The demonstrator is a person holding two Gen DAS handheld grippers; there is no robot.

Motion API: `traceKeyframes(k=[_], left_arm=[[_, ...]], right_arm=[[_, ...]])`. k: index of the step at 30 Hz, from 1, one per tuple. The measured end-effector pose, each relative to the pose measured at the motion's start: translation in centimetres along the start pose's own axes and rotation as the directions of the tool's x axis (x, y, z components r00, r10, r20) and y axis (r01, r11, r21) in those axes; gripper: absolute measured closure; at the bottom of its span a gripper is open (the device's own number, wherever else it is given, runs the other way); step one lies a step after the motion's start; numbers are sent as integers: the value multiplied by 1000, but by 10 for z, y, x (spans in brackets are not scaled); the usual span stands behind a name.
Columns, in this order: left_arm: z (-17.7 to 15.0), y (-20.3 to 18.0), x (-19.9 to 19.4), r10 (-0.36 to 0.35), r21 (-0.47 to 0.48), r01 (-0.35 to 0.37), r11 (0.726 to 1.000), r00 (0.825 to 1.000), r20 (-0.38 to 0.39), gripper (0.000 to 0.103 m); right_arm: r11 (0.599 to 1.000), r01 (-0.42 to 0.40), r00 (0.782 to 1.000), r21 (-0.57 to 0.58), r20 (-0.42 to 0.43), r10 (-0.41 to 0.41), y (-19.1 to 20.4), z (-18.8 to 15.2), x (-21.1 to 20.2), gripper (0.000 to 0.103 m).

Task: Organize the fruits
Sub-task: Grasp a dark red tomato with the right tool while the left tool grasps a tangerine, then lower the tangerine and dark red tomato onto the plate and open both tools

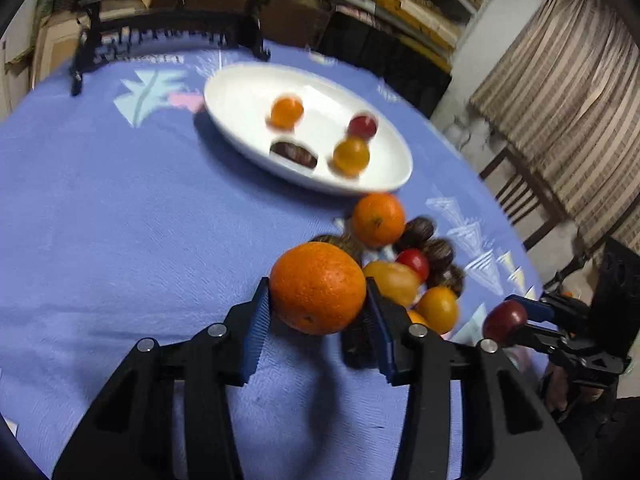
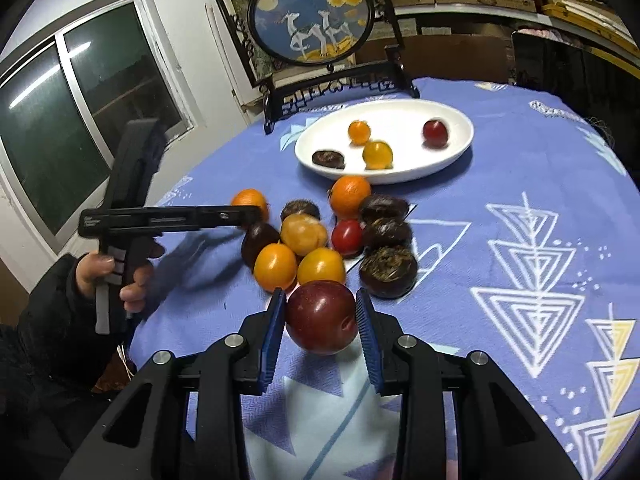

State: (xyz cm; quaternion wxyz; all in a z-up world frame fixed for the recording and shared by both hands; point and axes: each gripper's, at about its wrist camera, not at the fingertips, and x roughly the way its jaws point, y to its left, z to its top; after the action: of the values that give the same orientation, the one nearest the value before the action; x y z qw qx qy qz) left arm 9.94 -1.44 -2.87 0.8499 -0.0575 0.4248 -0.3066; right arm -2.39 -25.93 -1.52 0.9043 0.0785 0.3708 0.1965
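My left gripper (image 1: pixel 318 294) is shut on a large orange (image 1: pixel 318 286), held just above the blue tablecloth; it also shows in the right wrist view (image 2: pixel 250 200). My right gripper (image 2: pixel 321 316) is shut on a dark red plum (image 2: pixel 321 316), also seen at the right of the left wrist view (image 1: pixel 505 322). A white oval plate (image 2: pixel 456 148) at the far side holds two small orange fruits, a red one and a dark brown one. A pile of loose fruit (image 2: pixel 320 232) lies between the plate and the grippers: orange, yellow, red and dark brown pieces.
A round painted screen on a black stand (image 2: pixel 312 20) stands at the table's far edge. A window (image 2: pixel 80 92) is on the left, shelves behind, and a wooden chair (image 1: pixel 520 196) by a curtain on the right. The blue patterned tablecloth (image 1: pixel 120 220) covers the table.
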Motion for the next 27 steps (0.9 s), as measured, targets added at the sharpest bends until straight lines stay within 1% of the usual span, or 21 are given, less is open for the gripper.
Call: traceKeyframes(k=[3, 6, 7, 11, 14, 16, 18, 21, 22, 24, 25, 26, 27], left_arm=[[6, -14, -24, 44, 29, -46, 998, 995, 84, 58], [17, -26, -36, 81, 63, -91, 994, 987, 139, 58], [29, -31, -35, 91, 77, -104, 992, 985, 147, 58], [59, -38, -16, 129, 104, -144, 984, 982, 141, 58], [84, -32, 10, 163, 107, -178, 978, 978, 129, 58], [98, -22, 29, 174, 88, -184, 979, 979, 106, 58], [110, -11, 51, 185, 69, -190, 979, 980, 73, 58], [118, -2, 75, 199, 55, -200, 978, 980, 23, 57], [120, 0, 82, 204, 49, -204, 978, 979, 8, 56], [120, 3, 84, 204, 37, -204, 978, 979, 7, 47], [119, 3, 78, 200, 34, -200, 979, 980, 25, 44], [117, 3, 73, 200, 35, -202, 979, 979, 38, 37], [112, 1, 63, 204, 37, -207, 978, 977, 61, 34]], right_arm=[[1000, 12, 999, 13, 36, -12, -10, 15, -8, 67], [999, 6, 998, 40, 68, -8, -25, 38, -11, 67], [999, 3, 997, 45, 78, -6, -29, 47, -11, 67], [997, -12, 994, 71, 105, 5, -44, 89, 1, 67], [995, 4, 995, 96, 100, -13, -58, 119, 26, 67], [993, 26, 997, 118, 74, -35, -69, 135, 50, 67], [991, 42, 998, 129, 44, -48, -76, 145, 70, 67], [988, 75, 996, 136, 34, -80, -83, 155, 96, 65], [986, 75, 996, 148, 42, -82, -86, 158, 101, 62], [983, 76, 995, 165, 58, -87, -88, 159, 102, 56], [984, 72, 995, 166, 61, -83, -88, 158, 100, 56], [985, 68, 995, 161, 65, -79, -85, 155, 96, 56], [986, 73, 994, 152, 70, -85, -82, 151, 90, 56]])
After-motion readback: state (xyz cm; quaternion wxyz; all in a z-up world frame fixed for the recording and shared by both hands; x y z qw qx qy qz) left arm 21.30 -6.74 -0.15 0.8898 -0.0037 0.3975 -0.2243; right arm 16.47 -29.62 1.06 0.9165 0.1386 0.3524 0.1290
